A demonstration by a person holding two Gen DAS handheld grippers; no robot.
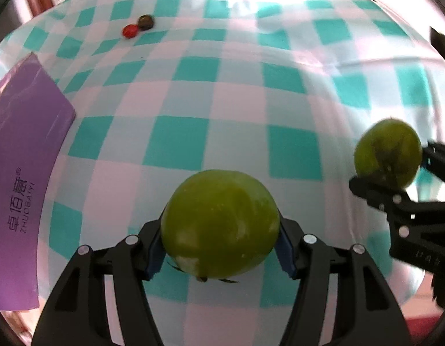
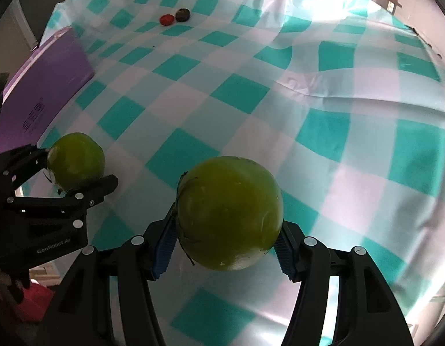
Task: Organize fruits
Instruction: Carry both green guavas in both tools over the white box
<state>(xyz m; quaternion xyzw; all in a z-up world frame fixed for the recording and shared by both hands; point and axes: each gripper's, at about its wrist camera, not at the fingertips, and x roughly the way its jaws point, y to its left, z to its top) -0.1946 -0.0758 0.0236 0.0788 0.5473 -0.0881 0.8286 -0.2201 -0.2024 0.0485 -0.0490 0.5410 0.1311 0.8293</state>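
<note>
Tablecloth: thin, glossy plastic-looking sheet with a teal-and-white check, creased and throwing back soft glare. Purple box: smooth, satiny surface, faint sheen, printed lettering. Green fruit in the left gripper: smooth, waxy skin with pale scuffs. Second green fruit in the right gripper: equally glossy. Gripper bodies: matt black plastic with bright metal pins; finger pads ribbed blue rubber. At 11 o'clock, a red fruit and a dark fruit, both shiny.

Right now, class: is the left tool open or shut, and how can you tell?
Shut on a fruit. The left tool has its blue pads pressed against both sides of a green fruit, held above the checked cloth.
</note>
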